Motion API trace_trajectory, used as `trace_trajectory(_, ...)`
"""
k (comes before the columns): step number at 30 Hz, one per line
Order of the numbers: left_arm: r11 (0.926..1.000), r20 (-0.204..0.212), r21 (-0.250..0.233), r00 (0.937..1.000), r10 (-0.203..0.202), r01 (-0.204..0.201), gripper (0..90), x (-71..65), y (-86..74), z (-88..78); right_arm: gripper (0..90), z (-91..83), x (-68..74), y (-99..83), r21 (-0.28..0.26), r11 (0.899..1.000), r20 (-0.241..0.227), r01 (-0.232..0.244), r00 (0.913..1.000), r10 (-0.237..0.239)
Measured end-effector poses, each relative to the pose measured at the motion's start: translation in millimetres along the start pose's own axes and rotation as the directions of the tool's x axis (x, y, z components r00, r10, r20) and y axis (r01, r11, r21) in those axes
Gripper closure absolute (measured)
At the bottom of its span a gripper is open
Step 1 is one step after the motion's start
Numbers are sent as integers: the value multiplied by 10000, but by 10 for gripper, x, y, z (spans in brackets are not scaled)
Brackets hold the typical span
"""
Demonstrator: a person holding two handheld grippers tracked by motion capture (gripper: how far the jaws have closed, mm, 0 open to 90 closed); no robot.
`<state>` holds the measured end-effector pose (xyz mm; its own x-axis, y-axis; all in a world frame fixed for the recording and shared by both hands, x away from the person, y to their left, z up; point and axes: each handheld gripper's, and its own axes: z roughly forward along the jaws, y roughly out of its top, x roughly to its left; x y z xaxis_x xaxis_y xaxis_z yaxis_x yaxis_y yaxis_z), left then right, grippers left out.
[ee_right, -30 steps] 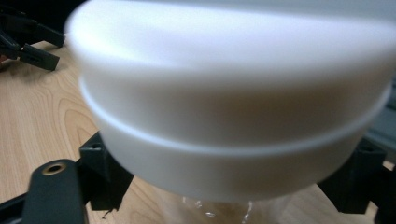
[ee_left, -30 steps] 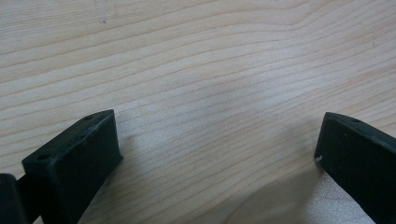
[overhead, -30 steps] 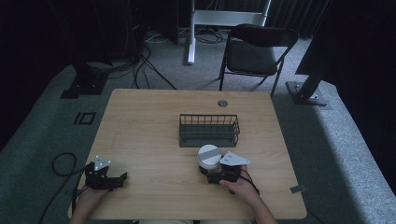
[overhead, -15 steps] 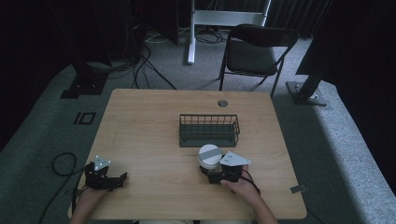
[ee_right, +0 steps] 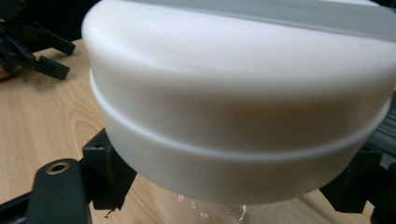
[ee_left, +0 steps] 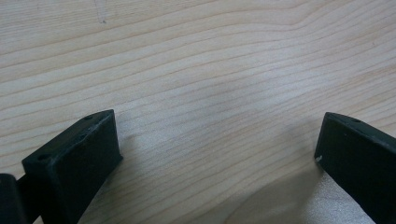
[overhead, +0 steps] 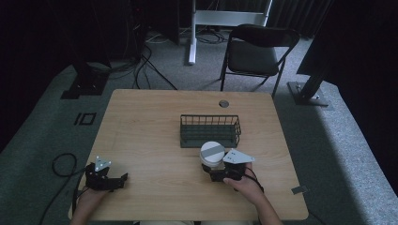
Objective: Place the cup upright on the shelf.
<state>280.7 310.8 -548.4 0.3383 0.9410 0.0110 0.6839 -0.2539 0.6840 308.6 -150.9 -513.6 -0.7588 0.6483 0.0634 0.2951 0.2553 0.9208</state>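
The right gripper (overhead: pixel 212 174) has its two black jaws closed on the clear body of a jar (ee_right: pixel 233 107), just under its wide white lid, so the jar stands upright between them with its long axis vertical. Seen from above, the jar (overhead: pixel 212 153) sits just on the near side of the wire basket (overhead: pixel 210 131), which lies straight ahead of the jaws across the table (overhead: pixel 141 131). The left gripper (overhead: pixel 123 178) rests well apart at the near left edge, jaws spread wide over bare wood and holding nothing, so the right hand is clearly nearer.
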Motion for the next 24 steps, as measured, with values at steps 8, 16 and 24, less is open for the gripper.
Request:
trace_trajectory(8, 10000, -2, 2, 10000, 0, 0, 1, 0, 0, 0, 184, -14, 27, 159, -220, 9996, -159, 166, 9997, -169)
trace_trajectory(16, 10000, -1, 2, 10000, 2, -2, 2, 0, 0, 0, 184, -22, 44, 332, -470, 9985, -186, 293, 9994, -302)
trace_trajectory(24, 10000, -1, 5, 10000, 5, -5, 1, 0, 0, 0, 184, -18, 41, 450, -789, 9969, 87, 21, 10000, -14)
